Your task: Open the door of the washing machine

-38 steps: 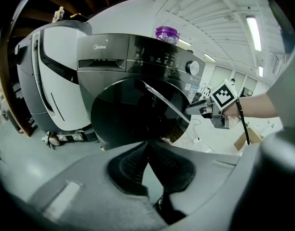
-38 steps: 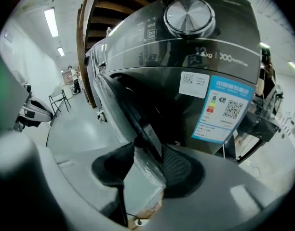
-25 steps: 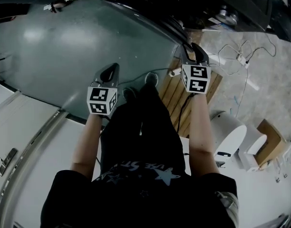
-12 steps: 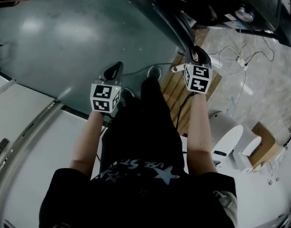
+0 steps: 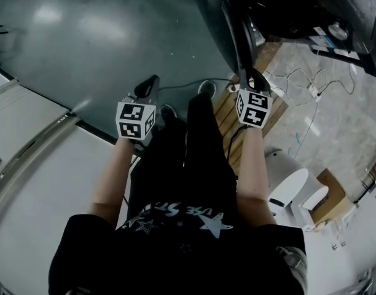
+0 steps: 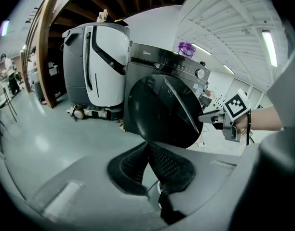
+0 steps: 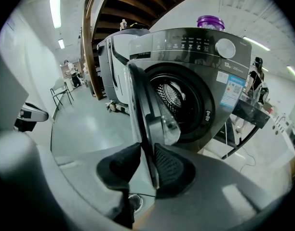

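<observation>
**Right claw on the edge of the open washer door**

Left claw: tips together, nothing in it, held over the grey floor, clear of the machine. The door of the washing machine is swung well out from the front, and the drum opening shows. Right claw: it has just been closing. The door's outer edge sits between its pads, both pads are against it, and the gap is narrow. A purple jar stands on top of the machine. Wooden slats lie on the floor under the right arm.
</observation>
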`<state>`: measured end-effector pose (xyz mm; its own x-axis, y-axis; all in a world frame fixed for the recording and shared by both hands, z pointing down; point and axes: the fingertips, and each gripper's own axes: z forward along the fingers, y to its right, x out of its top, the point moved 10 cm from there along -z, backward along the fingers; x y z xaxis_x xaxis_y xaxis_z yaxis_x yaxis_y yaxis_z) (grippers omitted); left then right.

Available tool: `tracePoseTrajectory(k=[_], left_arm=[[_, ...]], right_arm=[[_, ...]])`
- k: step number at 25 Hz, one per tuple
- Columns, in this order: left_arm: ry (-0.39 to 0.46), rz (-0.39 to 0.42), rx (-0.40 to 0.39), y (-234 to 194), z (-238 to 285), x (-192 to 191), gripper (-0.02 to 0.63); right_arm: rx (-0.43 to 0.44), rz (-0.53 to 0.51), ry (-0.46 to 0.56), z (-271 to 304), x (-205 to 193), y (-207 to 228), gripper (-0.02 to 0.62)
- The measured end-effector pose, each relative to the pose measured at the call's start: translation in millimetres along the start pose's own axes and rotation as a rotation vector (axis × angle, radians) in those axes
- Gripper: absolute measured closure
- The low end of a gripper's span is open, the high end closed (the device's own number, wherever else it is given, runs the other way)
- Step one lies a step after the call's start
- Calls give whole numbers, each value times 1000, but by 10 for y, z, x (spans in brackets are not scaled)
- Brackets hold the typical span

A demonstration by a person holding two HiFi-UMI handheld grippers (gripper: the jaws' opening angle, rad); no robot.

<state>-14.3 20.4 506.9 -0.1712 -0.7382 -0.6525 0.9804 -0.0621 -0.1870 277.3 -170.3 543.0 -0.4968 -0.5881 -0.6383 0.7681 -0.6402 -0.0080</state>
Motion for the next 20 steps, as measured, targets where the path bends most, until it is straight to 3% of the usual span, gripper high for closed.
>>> tracePoseTrajectory(k=[10, 20], left_arm=[[8, -64, 59, -212, -502, -492, 595], [38, -151, 139, -510, -1022, -1023, 595]], right_arm=[[107, -62, -21, -73, -78, -823, 520], [172, -20, -1, -1, -52, -1669, 504]])
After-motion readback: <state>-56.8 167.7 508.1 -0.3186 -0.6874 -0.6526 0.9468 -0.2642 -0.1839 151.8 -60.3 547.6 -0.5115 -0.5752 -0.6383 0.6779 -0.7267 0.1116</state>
